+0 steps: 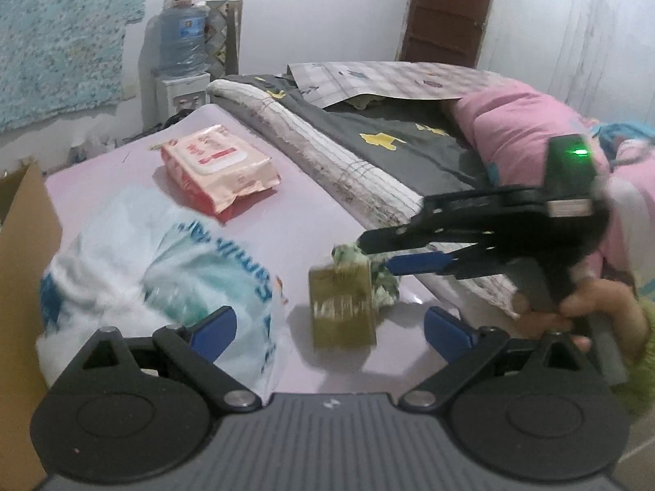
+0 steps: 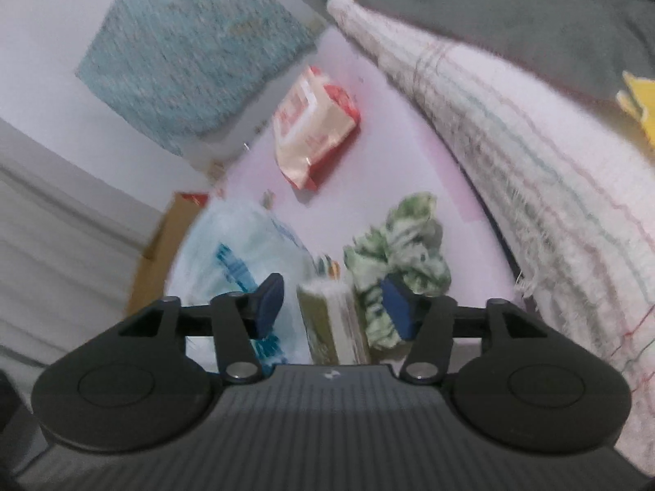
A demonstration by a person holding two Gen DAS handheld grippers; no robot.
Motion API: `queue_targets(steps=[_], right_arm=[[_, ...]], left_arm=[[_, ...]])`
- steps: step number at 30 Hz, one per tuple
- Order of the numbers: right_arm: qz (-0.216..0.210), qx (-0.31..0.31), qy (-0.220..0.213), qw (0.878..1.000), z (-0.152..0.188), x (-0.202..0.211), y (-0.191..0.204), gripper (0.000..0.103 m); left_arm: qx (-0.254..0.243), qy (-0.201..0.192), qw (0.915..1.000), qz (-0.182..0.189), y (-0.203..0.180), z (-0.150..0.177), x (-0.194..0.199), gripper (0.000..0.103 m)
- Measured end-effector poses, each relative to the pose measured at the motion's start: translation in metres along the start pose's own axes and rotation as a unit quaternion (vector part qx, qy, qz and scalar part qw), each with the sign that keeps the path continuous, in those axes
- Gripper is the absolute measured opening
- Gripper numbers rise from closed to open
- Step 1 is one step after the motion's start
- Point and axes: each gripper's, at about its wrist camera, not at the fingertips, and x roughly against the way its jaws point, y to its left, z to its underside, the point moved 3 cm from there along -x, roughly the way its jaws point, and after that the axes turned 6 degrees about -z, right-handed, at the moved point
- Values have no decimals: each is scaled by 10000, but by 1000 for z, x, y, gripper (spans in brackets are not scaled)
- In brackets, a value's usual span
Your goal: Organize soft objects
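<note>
An olive-green tissue pack (image 1: 342, 307) (image 2: 331, 323) lies on the lilac surface (image 1: 294, 204), with a crumpled green-and-white cloth (image 1: 382, 282) (image 2: 401, 245) against its far side. My left gripper (image 1: 330, 331) is open, short of the pack, with nothing between its fingers. My right gripper (image 1: 378, 255) (image 2: 333, 307) comes in from the right, held by a hand (image 1: 593, 307). Its jaws stand apart around the pack's end; one blue pad (image 2: 399, 309) is against the cloth and the other pad is clear of the pack. A pink wet-wipes pack (image 1: 217, 167) (image 2: 315, 122) lies farther back.
A white-and-blue plastic bag (image 1: 163, 270) (image 2: 245, 245) bulges at the left, beside a cardboard box (image 1: 24, 245). A striped white blanket (image 1: 327, 151) (image 2: 532, 163), a grey star-print blanket (image 1: 389, 135) and a pink pillow (image 1: 520, 122) border the right. A water dispenser (image 1: 182, 41) stands at the back.
</note>
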Motion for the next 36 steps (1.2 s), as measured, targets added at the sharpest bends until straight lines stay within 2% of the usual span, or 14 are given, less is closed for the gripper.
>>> queue_targets(steps=[3,6,8,13,15,19,22,24,29,32,36], right_arm=[[-24,-15,-204,9998,-4,11,-4,55],[227,137,-279,9993,-6,13,-8,55],[462,303,-260,9981,-7,11,-10,55],[717,569,-6,9958,-10,-5,-12,59],[830,724,88,9939,-12,-12,-9,62],[1090,953,194,9893,-16,-24,-6,62],[1243,1168,216,9851,-15,-32,-2,56],[1349,1310,212,9819,-13,-32,-1,46],[1594,1594,206,9740,-9,-28,-2,18],[1447,1476,216,9782,-8,-26,-3,12],[1070,1268,67,9861,-8,-20,4,10]], left_arm=[[-143,41,9999,-38,-2,-11,-11,95],[-410,218,9989,-6,-10,-13,-25,93],[-578,354,9977,27,-16,-9,-34,92],[-964,617,9934,-5,-36,2,-61,90],[-1076,671,9919,-88,-41,3,-70,84],[-1091,878,9899,-215,-45,2,-85,72],[-1003,1050,9887,-375,-43,3,-97,63],[-939,1103,9884,-455,-39,4,-100,54],[-660,1124,9907,-398,-30,3,-100,49],[-560,1107,9916,-356,-28,1,-97,44],[-390,976,9942,-243,-24,-4,-85,41]])
